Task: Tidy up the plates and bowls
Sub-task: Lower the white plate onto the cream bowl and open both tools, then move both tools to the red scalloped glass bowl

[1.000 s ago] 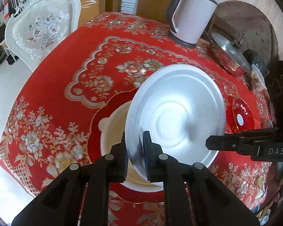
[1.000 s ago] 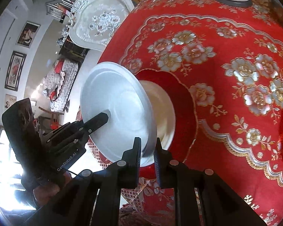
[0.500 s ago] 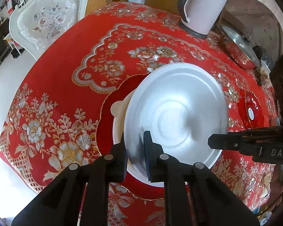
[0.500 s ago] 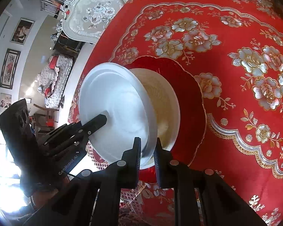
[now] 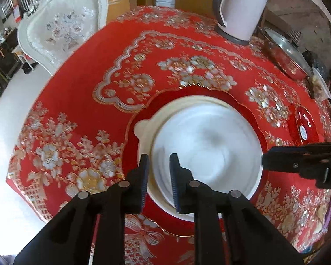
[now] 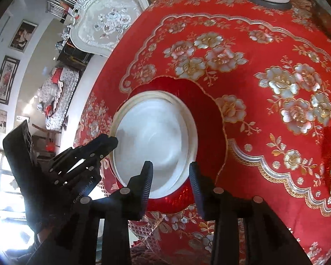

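Note:
A white plate point(image 5: 209, 150) point(image 6: 152, 137) lies blurred inside a cream dish point(image 5: 143, 128) with a small lug handle. That dish rests on a scalloped red plate point(image 5: 187, 92) point(image 6: 205, 110) on the red flowered tablecloth. My left gripper point(image 5: 158, 163) hangs over the white plate's near-left rim, its jaws slightly parted and no longer pinching it. My right gripper point(image 6: 171, 172) stands open over the opposite rim with nothing gripped. Each gripper's tip also shows in the other's view: the right gripper point(image 5: 269, 161) and the left gripper point(image 6: 108, 141).
A pale electric kettle point(image 5: 240, 11) stands at the table's far side. A lidded steel pan point(image 5: 286, 55) and a small red glass dish point(image 5: 304, 128) sit to the right. A white ornate chair point(image 5: 61, 28) stands beyond the far-left table edge.
The white plate, held tilted between both grippers before, has come down flat into the cream dish. Both grippers' jaws have parted, the right one widely.

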A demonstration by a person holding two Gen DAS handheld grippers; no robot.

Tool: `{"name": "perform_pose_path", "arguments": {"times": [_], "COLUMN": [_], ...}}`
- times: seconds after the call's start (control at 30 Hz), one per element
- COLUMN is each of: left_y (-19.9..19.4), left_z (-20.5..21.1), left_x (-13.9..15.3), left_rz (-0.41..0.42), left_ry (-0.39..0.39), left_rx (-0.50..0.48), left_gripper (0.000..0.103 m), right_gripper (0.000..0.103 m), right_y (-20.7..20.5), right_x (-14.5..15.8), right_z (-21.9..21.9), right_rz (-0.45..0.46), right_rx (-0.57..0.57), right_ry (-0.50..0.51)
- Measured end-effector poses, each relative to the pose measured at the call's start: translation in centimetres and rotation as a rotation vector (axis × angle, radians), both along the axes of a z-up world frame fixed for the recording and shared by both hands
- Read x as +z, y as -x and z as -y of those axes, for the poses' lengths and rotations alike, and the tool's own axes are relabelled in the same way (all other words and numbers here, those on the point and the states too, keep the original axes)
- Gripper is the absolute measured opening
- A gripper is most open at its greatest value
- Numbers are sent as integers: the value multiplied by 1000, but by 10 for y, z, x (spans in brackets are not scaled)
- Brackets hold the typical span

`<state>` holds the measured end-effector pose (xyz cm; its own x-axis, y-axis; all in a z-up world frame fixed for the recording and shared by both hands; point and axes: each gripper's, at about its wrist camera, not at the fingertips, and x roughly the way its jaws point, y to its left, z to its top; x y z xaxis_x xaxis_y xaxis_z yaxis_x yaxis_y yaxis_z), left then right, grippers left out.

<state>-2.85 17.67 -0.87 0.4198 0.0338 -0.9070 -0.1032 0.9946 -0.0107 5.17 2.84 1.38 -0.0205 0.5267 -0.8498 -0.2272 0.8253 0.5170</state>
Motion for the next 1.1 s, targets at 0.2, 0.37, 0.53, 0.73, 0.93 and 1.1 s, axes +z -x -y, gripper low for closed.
{"name": "perform_pose_path", "arguments": {"times": [0.2, 0.37, 0.53, 0.73, 0.93, 1.1], "left_y": [2, -4, -14, -28, -40, -48], "left_z": [5, 29, 60, 101, 148, 187], "left_x": [19, 33, 40, 43, 42, 39], "left_rz": [71, 117, 130, 136, 132, 127], "left_ry": [-49, -67, -69, -70, -70, -79], "left_rx": [5, -35, -92, -168, -248, -311], "left_gripper": [31, 50, 50, 50, 50, 50], "right_gripper": [37, 40, 41, 44, 44, 45], "right_y": [2, 7, 10, 16, 27, 37], "right_x": [7, 14, 17, 20, 21, 17], "right_z": [17, 39, 72, 121, 187, 240], "right_rz": [10, 24, 24, 22, 21, 10], "right_rx": [-31, -73, -136, -228, -354, -455], "right_ry": [-27, -34, -34, -28, -8, 12]}}
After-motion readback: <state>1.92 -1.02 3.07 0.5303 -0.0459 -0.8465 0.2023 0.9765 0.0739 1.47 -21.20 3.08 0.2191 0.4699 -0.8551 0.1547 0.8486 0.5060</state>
